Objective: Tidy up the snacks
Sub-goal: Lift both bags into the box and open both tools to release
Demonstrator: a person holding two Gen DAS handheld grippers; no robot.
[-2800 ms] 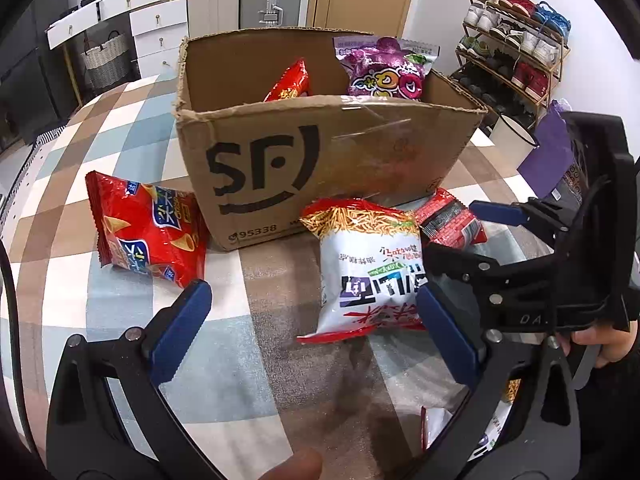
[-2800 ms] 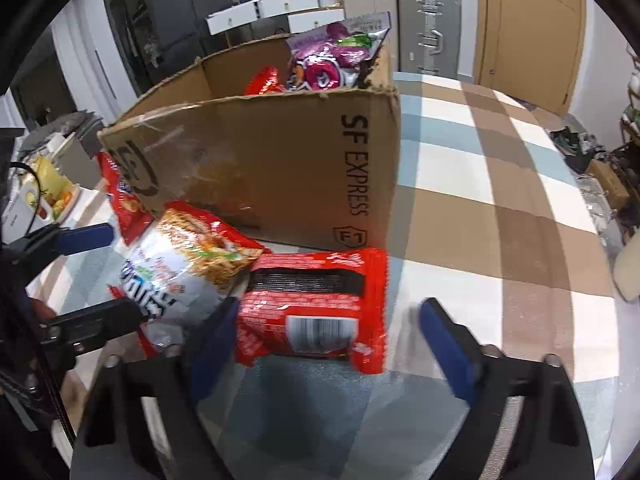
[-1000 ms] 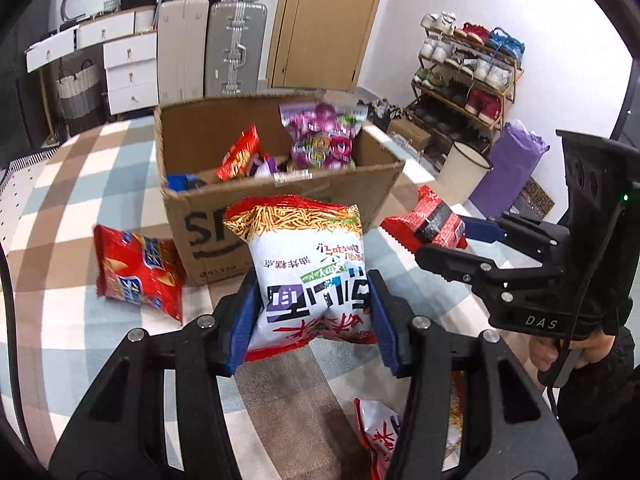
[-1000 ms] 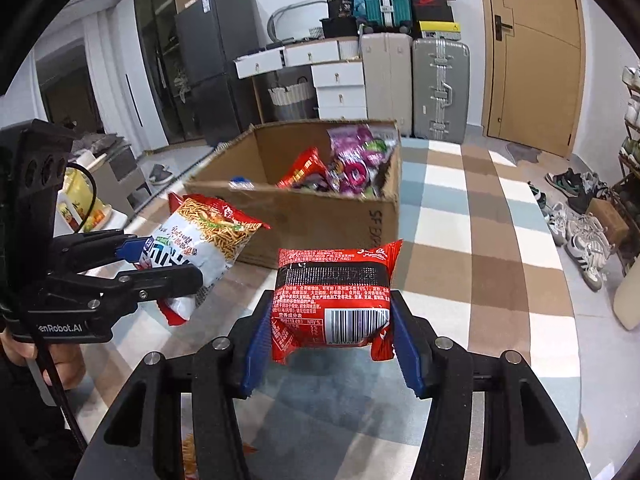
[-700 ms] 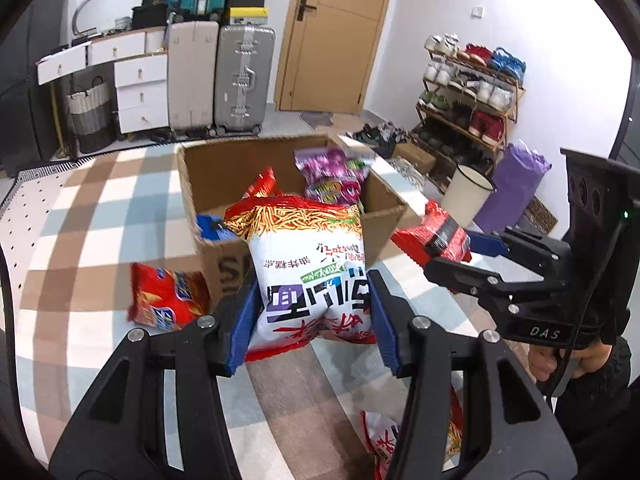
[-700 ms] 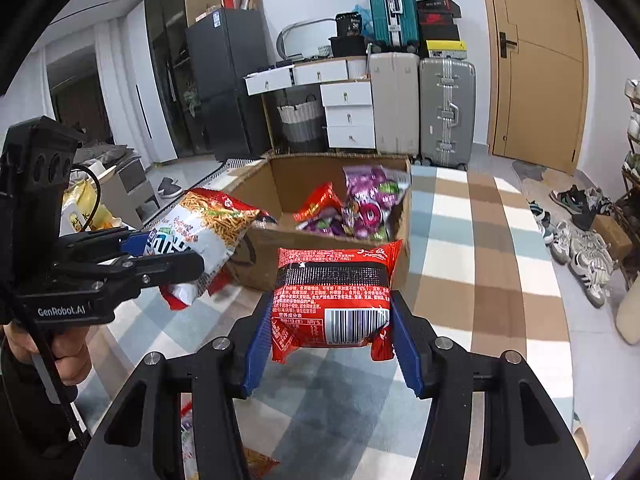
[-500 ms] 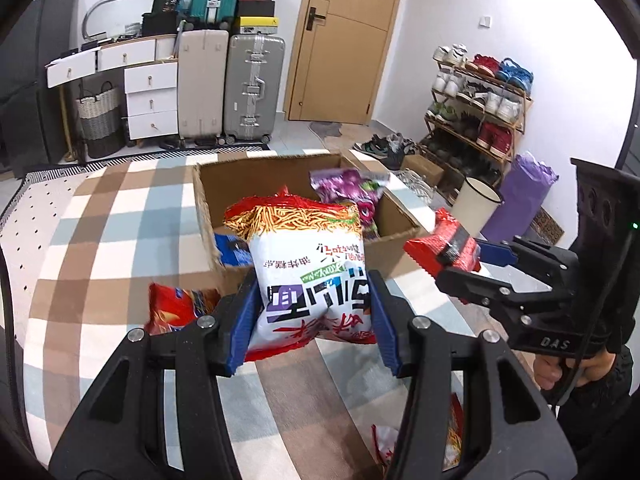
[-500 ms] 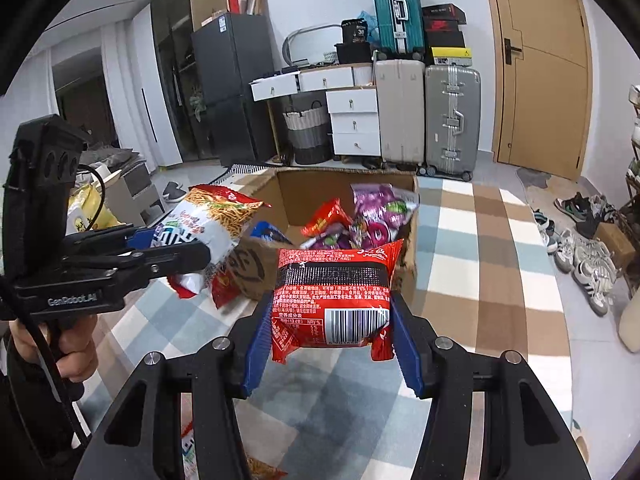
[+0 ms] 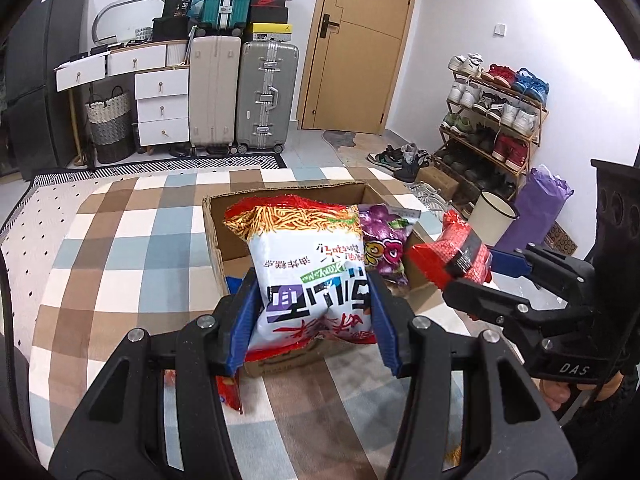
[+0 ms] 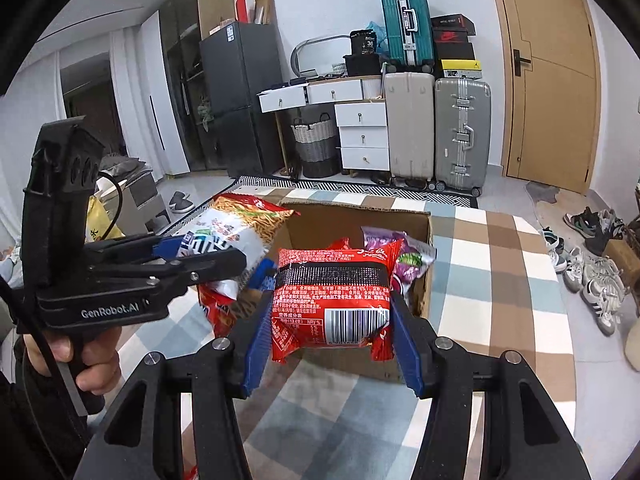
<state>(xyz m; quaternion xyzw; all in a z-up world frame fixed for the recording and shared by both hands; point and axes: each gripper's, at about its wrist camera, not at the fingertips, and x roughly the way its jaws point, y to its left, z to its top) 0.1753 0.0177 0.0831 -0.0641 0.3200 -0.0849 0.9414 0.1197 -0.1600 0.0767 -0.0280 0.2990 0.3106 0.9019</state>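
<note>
Pinching: left claw (image 9: 312, 320) one noodle-snack bag (image 9: 308, 264) | right claw (image 10: 331, 332) one red packet (image 10: 331, 304)

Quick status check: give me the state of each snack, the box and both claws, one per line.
Left claw: shut on the white noodle-snack bag.
White noodle-snack bag: held in the air, print upside down.
Right claw: shut on the red noodle packet.
Red noodle packet: held in the air, barcode side facing the camera.
Cardboard box: open-topped, on the checked cloth.
Purple snack bag: standing inside the box.
</note>
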